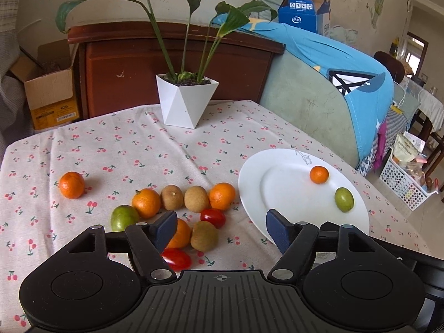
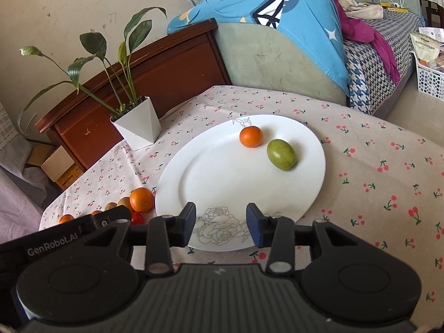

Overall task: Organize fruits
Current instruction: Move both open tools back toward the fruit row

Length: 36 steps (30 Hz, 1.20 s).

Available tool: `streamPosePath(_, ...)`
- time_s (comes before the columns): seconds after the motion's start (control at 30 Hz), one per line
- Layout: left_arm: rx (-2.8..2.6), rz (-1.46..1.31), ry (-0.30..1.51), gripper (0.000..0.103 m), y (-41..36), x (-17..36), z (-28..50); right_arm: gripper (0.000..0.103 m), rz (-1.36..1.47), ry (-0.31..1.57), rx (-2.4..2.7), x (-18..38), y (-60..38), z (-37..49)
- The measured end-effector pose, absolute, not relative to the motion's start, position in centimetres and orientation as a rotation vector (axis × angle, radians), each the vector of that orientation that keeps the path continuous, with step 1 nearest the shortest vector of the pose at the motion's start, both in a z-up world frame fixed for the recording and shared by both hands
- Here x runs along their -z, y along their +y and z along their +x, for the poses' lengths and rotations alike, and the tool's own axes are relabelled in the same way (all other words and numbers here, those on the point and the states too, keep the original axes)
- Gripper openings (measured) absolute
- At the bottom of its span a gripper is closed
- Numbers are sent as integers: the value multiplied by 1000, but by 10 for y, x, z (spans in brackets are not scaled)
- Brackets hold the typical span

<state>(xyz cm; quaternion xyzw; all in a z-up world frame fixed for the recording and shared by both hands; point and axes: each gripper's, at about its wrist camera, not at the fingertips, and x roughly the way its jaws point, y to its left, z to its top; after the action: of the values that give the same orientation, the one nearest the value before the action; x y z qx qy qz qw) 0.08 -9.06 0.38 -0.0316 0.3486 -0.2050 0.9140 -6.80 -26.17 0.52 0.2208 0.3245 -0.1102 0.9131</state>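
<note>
Over at the far left of the counter (image 1: 83,149) one orange (image 1: 72,184) sits alone on the cherry-print cloth, well apart from the rest, probably rolled or simply set down wide; next comes the main huddle, a green fruit (image 1: 124,217), another orange (image 1: 146,202), two brown kiwi-like fruits (image 1: 172,197) side by side and touching, a further orange (image 1: 222,196) at the row's right end, and below them a small red tomato (image 1: 212,217), a third brown fruit (image 1: 204,236), an orange half hidden behind a pad and a second tomato (image 1: 177,259) nearest the camera; they lie bunched, I'd say, because this is the unsorted stock waiting its turn. The left tongs (image 1: 221,231) hang just above this cluster with the blue pads spread wide and nothing between them, released and angled down, seemingly choosing the next piece. Behind, the white plant pot (image 1: 185,102) stands at the counter's back edge, out of the working area. To the right the white plate (image 2: 222,183) serves as the collecting place; a small orange (image 2: 251,136) and a green fruit (image 2: 282,154) already rest near its far rim, close together but not touching, leaving the middle free for more. The right tongs (image 2: 221,226) hover over the plate's near rim, parted and empty; only two fruits are across, so the sorting looks barely begun.
</note>
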Motion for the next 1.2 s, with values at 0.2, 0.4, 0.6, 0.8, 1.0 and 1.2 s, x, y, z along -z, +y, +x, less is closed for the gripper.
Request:
streamPosePath(0.2, 324, -109, 735, 73, -59, -3, 0, 42, 412, 673, 176, -6, -247, -65)
streamPosePath(0.4, 237, -117, 757, 73, -32, 1, -3, 42, 380, 684, 87, -4, -228, -61)
streamPosePath(0.6, 149, -141, 781, 73, -7, 5, 2, 42, 324, 700, -21, -3, -201, -54)
streamPosePath(0.8, 150, -160, 786, 73, 0, 8, 2, 42, 288, 719, -118, 1, -178, -48)
streamPosePath(1.0, 122, -212, 785, 73, 12, 9, 5, 42, 243, 733, -181, 9, -157, -40)
streamPosePath(1.2, 134, -211, 765, 72, 13, 11, 8, 41, 175, 735, -177, 22, -142, -31)
